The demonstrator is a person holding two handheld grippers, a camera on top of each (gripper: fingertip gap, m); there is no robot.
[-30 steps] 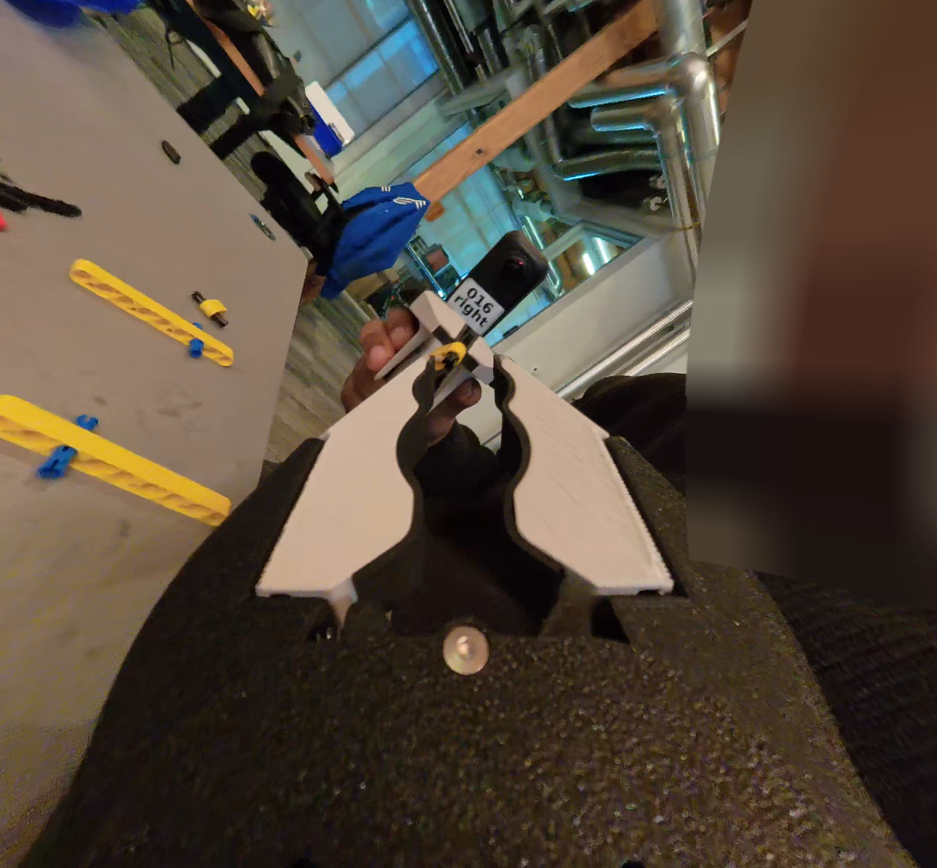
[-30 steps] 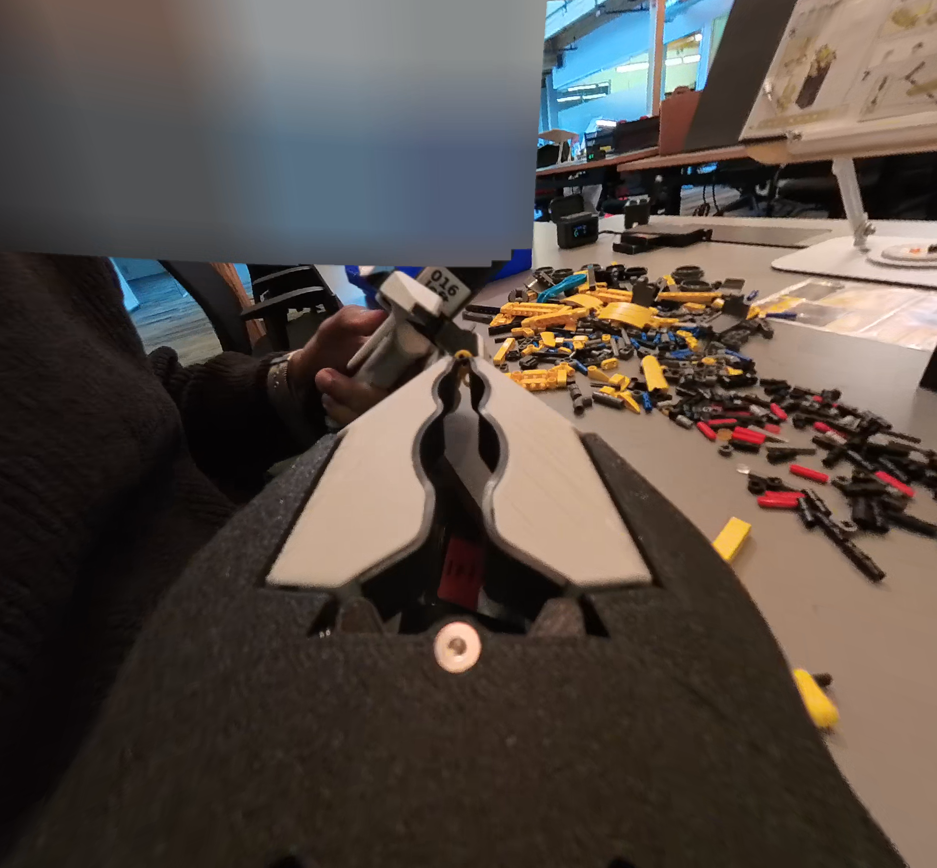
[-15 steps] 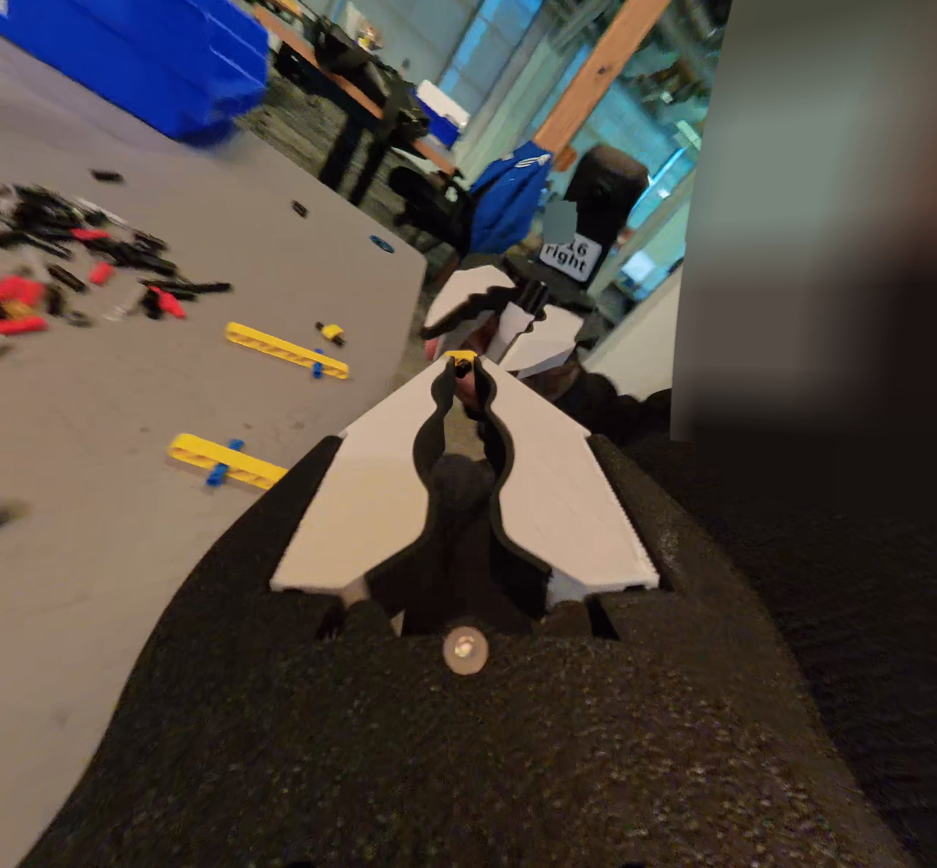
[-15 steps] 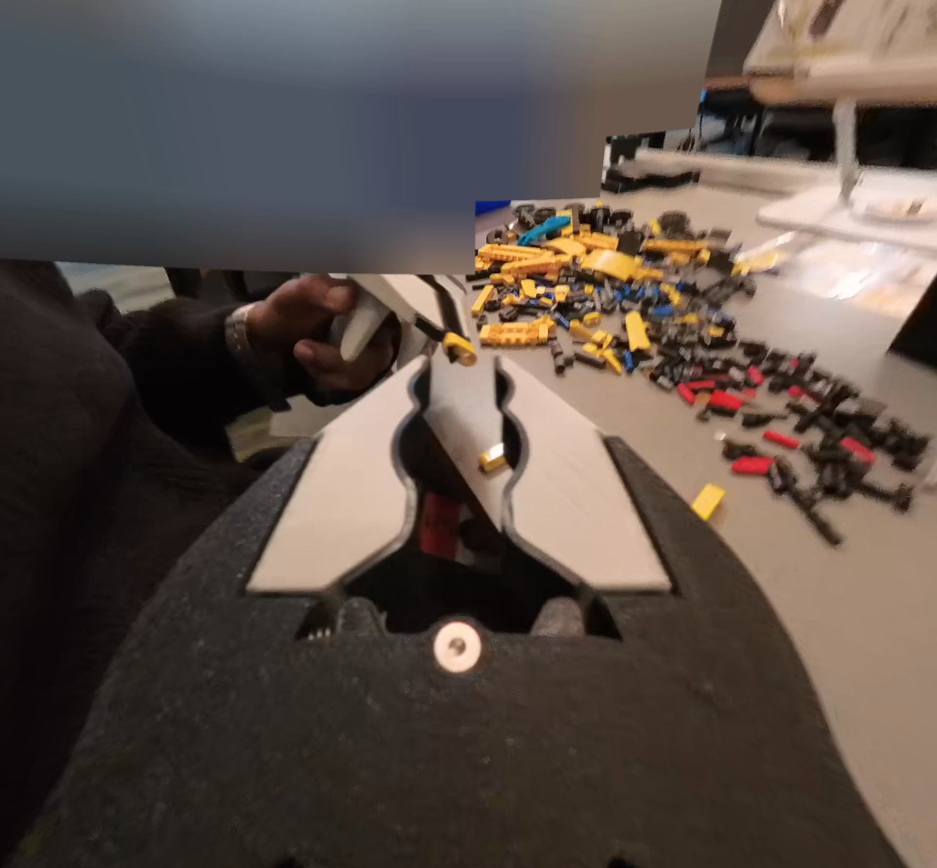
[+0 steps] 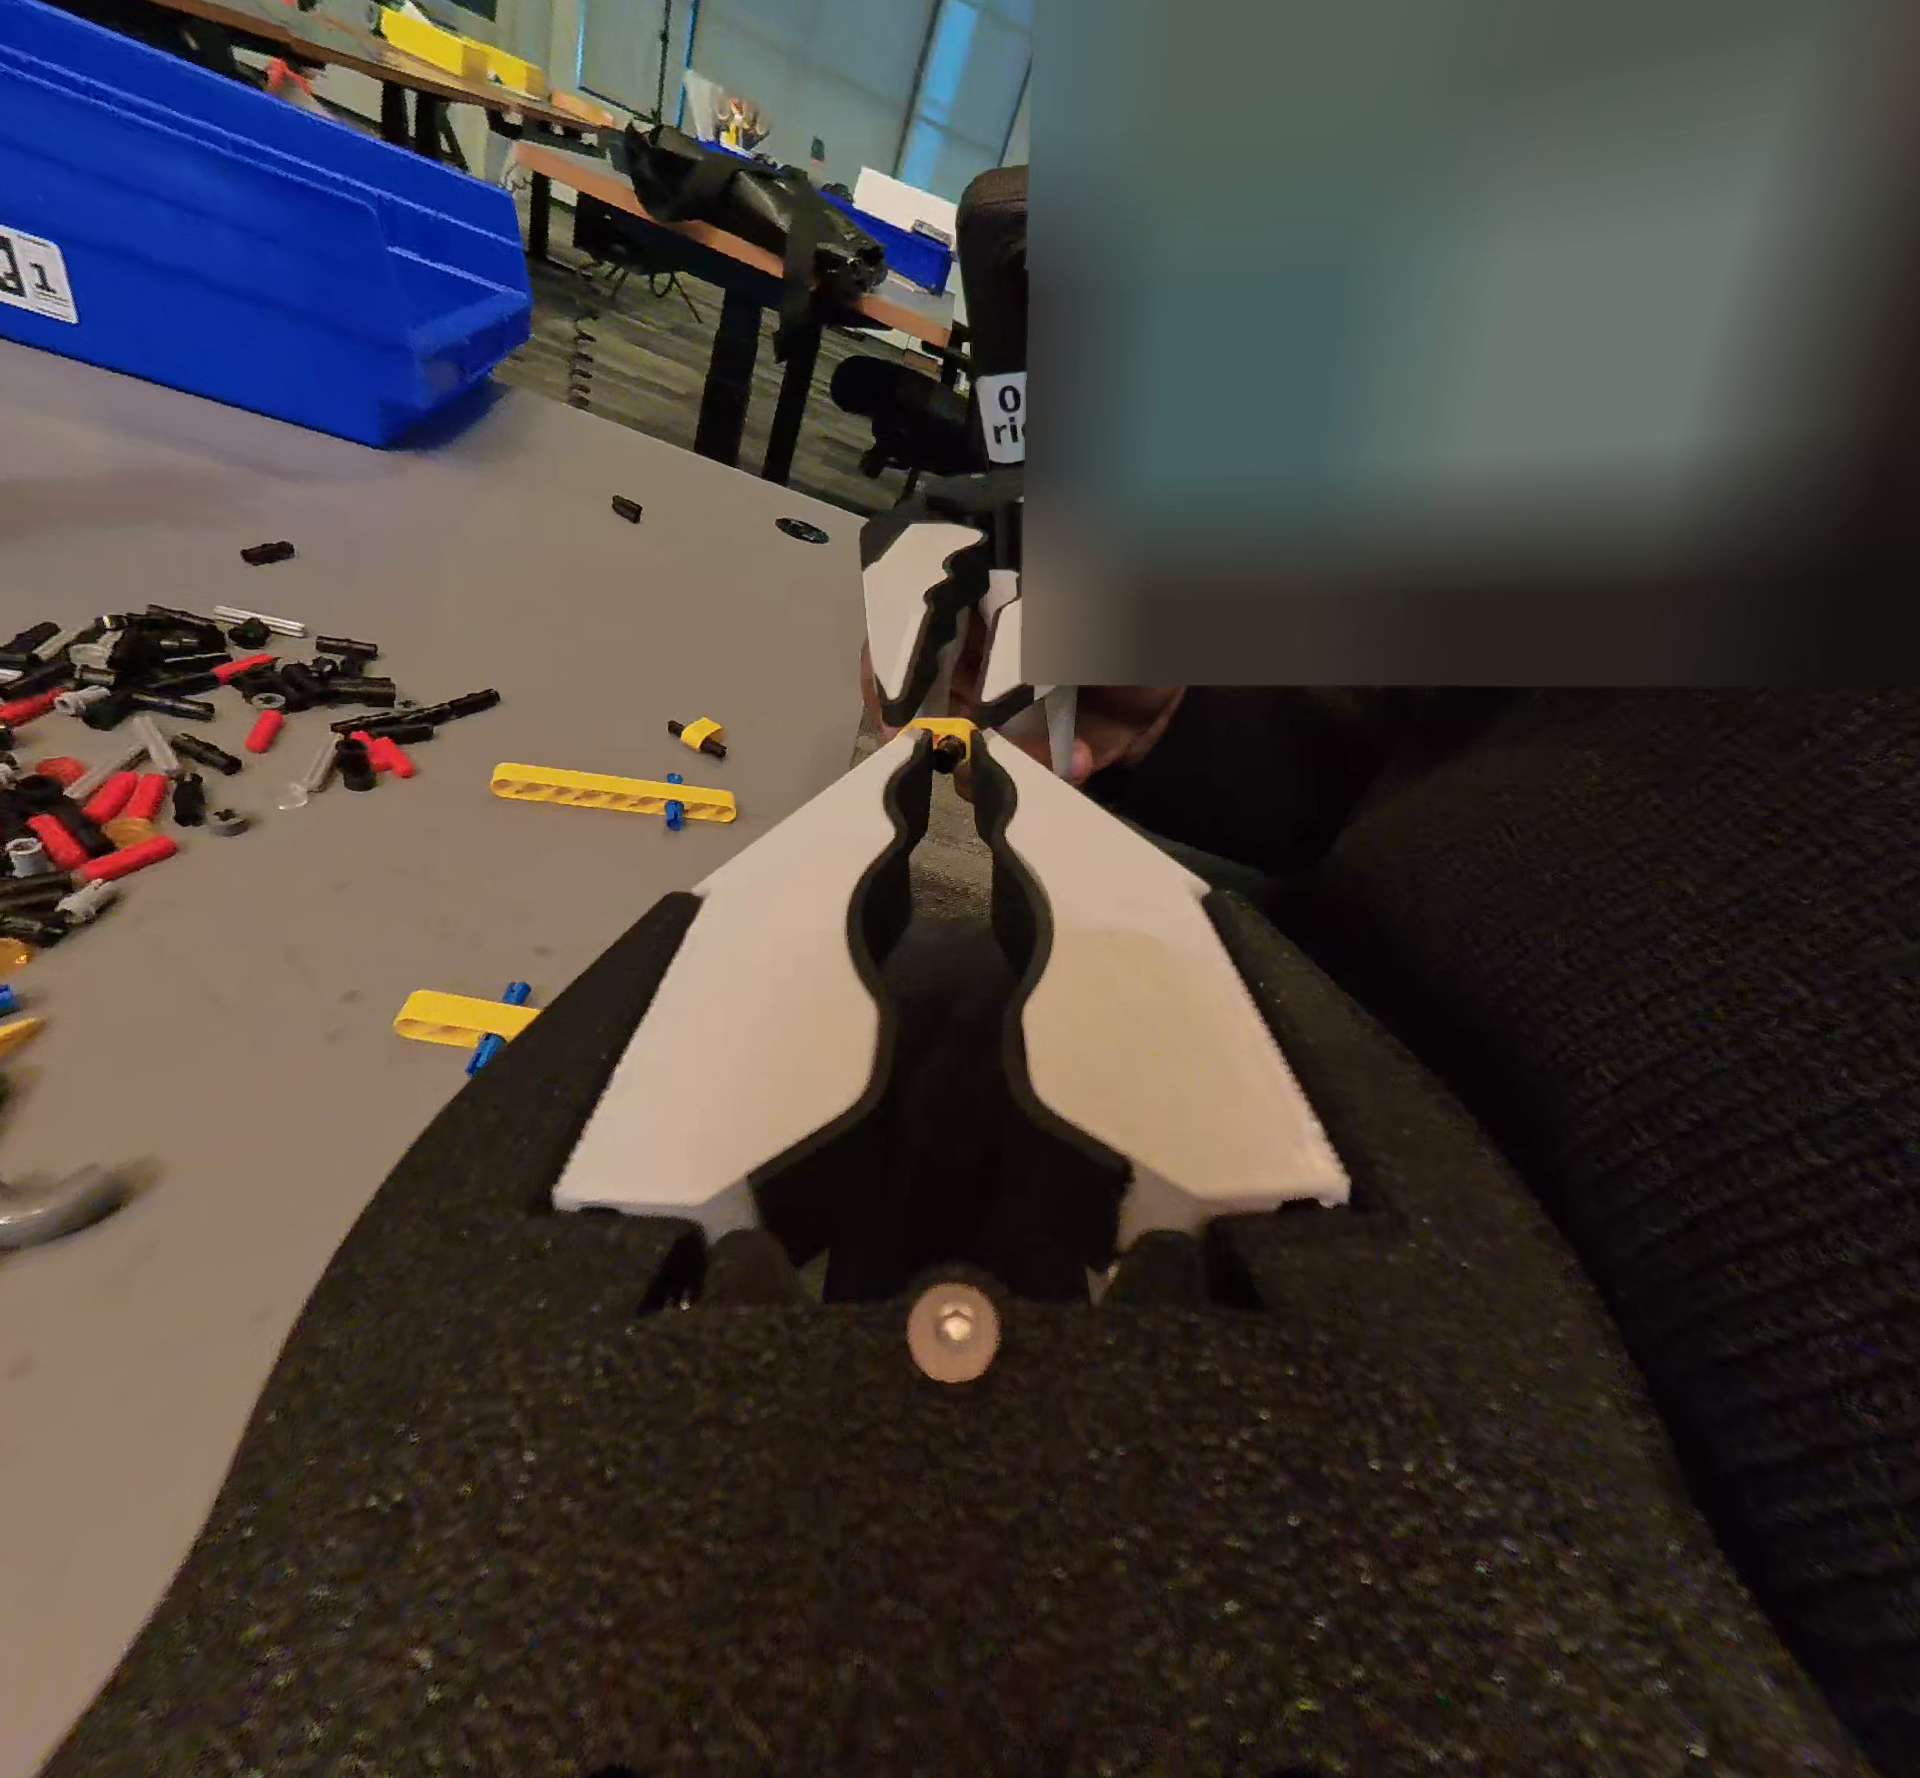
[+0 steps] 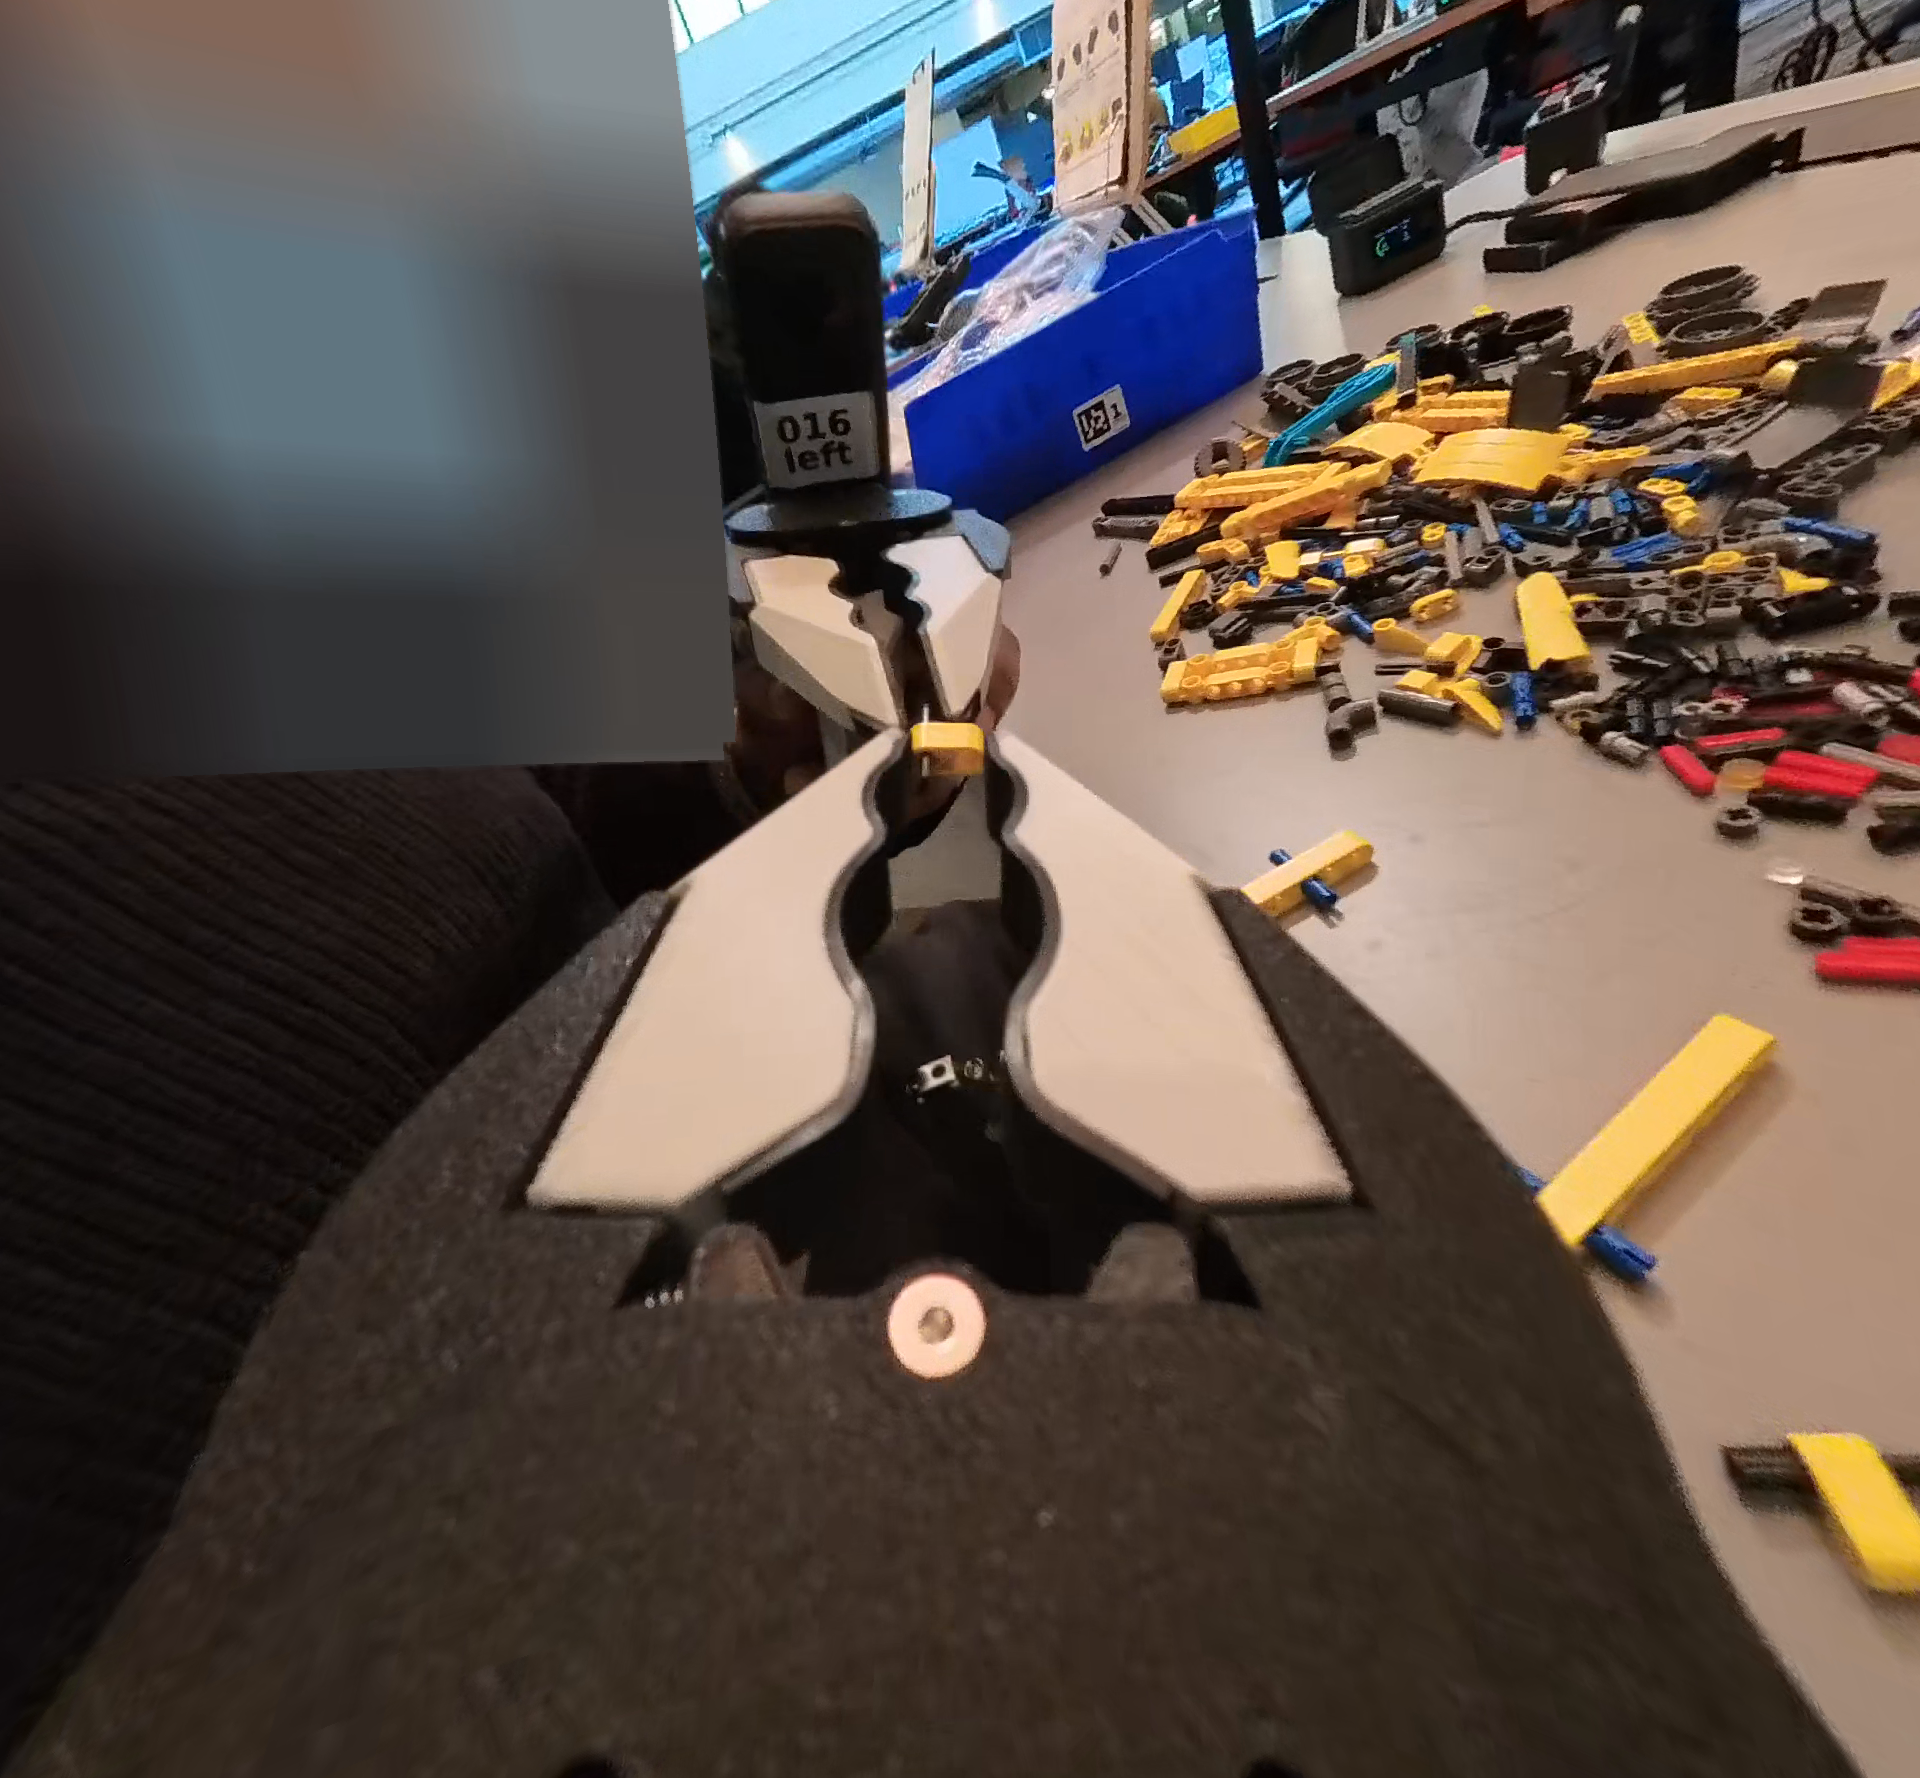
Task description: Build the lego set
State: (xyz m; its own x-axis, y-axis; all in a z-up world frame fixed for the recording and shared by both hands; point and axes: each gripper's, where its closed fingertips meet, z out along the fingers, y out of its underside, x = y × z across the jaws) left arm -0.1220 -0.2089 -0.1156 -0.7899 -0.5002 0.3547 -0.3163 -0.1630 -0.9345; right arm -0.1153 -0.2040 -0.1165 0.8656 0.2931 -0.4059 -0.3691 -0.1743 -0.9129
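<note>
Left gripper (image 5: 945, 749): fingers closed on small yellow connector (image 5: 940, 729) with black pin in it. Right gripper (image 6: 940, 754): fingers also pinch same connector, from opposite side (tips of both almost meet). Connector held in air, just off near edge of tabletop (image 5: 416, 897), over dark sleeve. On tabletop: yellow beam (image 5: 613, 793) with blue pin, pile of loose pieces (image 6: 1558, 565), and blue bin (image 5: 260, 274) at far edge.

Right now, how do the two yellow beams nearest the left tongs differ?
The far beam shows whole; the near beam is partly hidden behind the left tongs. The far beam lies by a small yellow-black piece; the near beam lies alone. Both are yellow, each with a blue pin.
</note>
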